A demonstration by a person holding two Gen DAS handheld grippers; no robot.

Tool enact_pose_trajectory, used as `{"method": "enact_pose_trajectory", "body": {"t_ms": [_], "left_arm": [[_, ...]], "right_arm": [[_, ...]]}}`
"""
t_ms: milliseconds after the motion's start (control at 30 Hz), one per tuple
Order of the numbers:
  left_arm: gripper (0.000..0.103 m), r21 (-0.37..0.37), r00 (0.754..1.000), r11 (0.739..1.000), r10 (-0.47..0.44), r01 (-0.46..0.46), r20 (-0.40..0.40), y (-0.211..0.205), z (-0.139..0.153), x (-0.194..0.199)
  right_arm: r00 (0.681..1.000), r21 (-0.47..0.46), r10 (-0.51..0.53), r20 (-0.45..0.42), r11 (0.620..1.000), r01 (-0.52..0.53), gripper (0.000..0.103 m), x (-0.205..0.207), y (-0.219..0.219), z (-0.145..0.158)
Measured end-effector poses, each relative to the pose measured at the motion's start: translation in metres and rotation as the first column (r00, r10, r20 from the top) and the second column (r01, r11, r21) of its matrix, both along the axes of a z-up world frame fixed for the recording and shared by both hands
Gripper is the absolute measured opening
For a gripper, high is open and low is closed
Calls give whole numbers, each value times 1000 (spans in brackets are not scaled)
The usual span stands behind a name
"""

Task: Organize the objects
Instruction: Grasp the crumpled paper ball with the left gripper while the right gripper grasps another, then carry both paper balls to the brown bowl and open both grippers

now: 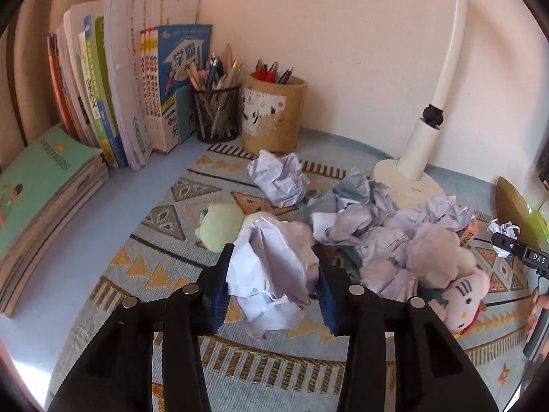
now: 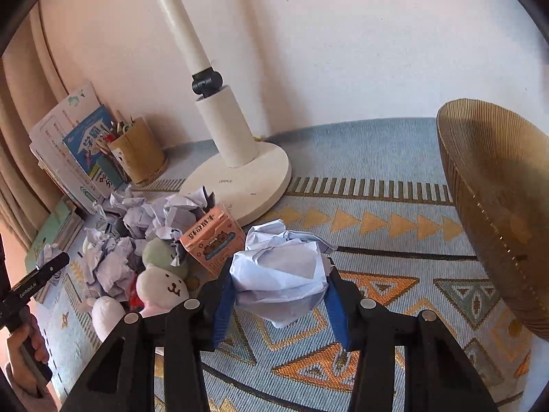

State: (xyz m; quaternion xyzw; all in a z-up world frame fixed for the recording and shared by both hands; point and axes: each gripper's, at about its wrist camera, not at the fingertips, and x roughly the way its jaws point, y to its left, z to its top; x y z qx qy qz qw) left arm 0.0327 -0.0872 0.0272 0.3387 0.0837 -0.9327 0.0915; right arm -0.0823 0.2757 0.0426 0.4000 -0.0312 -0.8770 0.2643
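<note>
While each gripper, left (image 1: 272, 274) and right (image 2: 279, 283), holds a crumpled paper ball (image 1: 271, 274) (image 2: 279, 274) near the rug's (image 2: 377, 226) middle, these balls are light and squashy, best pinched across the bulk.

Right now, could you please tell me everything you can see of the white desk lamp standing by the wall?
The white desk lamp has a flat round base resting on the patterned mat, close to the wall. A thick matte cylinder rises from it, tilted slightly, to a black swivel joint; above that a slimmer white arm runs up out of view, so its head is unseen. Crumpled papers and a small orange carton crowd the base's near edge; actual contact is unclear.
</note>
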Motion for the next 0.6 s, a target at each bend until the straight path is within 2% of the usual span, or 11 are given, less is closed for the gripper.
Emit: {"method": "enact_pose_trajectory", "body": {"t_ms": [133, 300, 433, 600], "left_arm": [[41, -45, 995, 996, -85, 83, -49, 40, 32, -21], [41, -41, 972, 976, -218, 215, -89, 111, 57, -61], [41, -14, 939, 945, -327, 328, -110, 181, 63, -95], [41, 21, 874, 878, -474, 478, -105, 275, 65, -136]], "right_arm": [[998, -1, -20, -63, 1000, 20, 47, -1, 17, 31], [992, -23, -78, -97, 997, 76, 47, -14, 57, 63], [984, -3, -141, -110, 990, 141, 47, -30, 94, 79], [967, 26, -230, -107, 972, 234, 47, -49, 146, 87]]}}
